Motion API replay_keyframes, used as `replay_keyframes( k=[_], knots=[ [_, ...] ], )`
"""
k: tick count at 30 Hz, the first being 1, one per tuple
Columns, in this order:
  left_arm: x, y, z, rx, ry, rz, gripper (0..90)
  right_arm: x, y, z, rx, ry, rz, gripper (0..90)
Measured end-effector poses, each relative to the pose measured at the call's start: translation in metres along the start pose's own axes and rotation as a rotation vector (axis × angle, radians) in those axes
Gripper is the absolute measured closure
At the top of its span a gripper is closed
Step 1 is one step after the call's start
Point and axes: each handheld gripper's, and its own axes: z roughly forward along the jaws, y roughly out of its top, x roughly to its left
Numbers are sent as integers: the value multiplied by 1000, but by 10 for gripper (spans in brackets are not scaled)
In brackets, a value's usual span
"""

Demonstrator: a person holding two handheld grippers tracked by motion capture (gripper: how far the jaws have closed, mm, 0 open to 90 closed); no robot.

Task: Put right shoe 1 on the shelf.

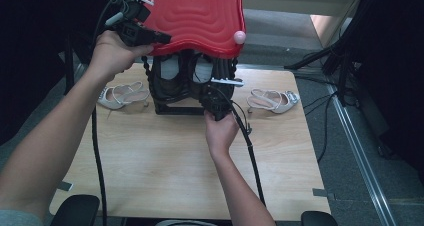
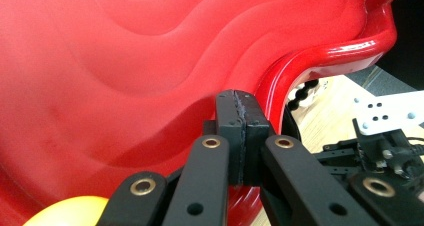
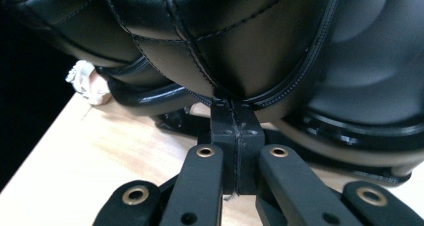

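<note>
**Hand-held grippers closed at red panel and black bag**

High view: the left hand-held gripper (image 1: 162,37) is placed at the left edge of the red panel (image 1: 200,16), which is raised over the black quilted bag (image 1: 172,81). The bag stands upright on a black frame (image 1: 175,111) at the far middle of the counter (image 1: 160,161), between two white sandals (image 1: 120,95). Its long axis seems to run across the counter. The right hand-held gripper (image 1: 209,97) points away from the person, at the bag's near side.

Left gripper view: the jaws are pressed together, tips at the panel's rim. A pinch on the rim cannot be told. The wavy face is turned to the camera.

Right gripper view: the jaws are clenched at the bag's seam; a grasp is not certain.

Both things are judged as reached. Any placing is not yet done.
</note>
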Motion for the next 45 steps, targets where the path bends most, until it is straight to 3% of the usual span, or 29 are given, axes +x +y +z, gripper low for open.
replay_keyframes(
  k=[7,15,18,20,23,27,32,34,39,45],
  knots=[
    [0,0,0,-1,0,2,900,2,8,10,-31,-48,-14,900],
    [0,0,0,-2,0,3,900,-2,13,16,-43,-64,-21,900],
    [0,0,0,-3,1,3,900,-5,13,17,-25,-111,-1,898],
    [0,0,0,-2,0,4,900,-9,12,15,-37,-71,29,873],
    [0,0,0,2,2,2,900,-7,10,5,-59,-32,9,850],
    [0,1,0,1,6,-2,900,-7,6,-3,-42,-22,-3,851],
    [0,3,-1,-5,-1,-15,891,-17,0,-13,-16,-4,18,851],
    [1,5,-4,-17,-20,-34,832,-19,-3,-18,-10,3,10,850],
    [-3,8,-16,-27,-39,-32,762,-25,-10,-32,22,21,-5,837],
    [-7,1,-38,-29,-70,-39,661,-34,-18,-49,36,37,-24,794]
  ],
)
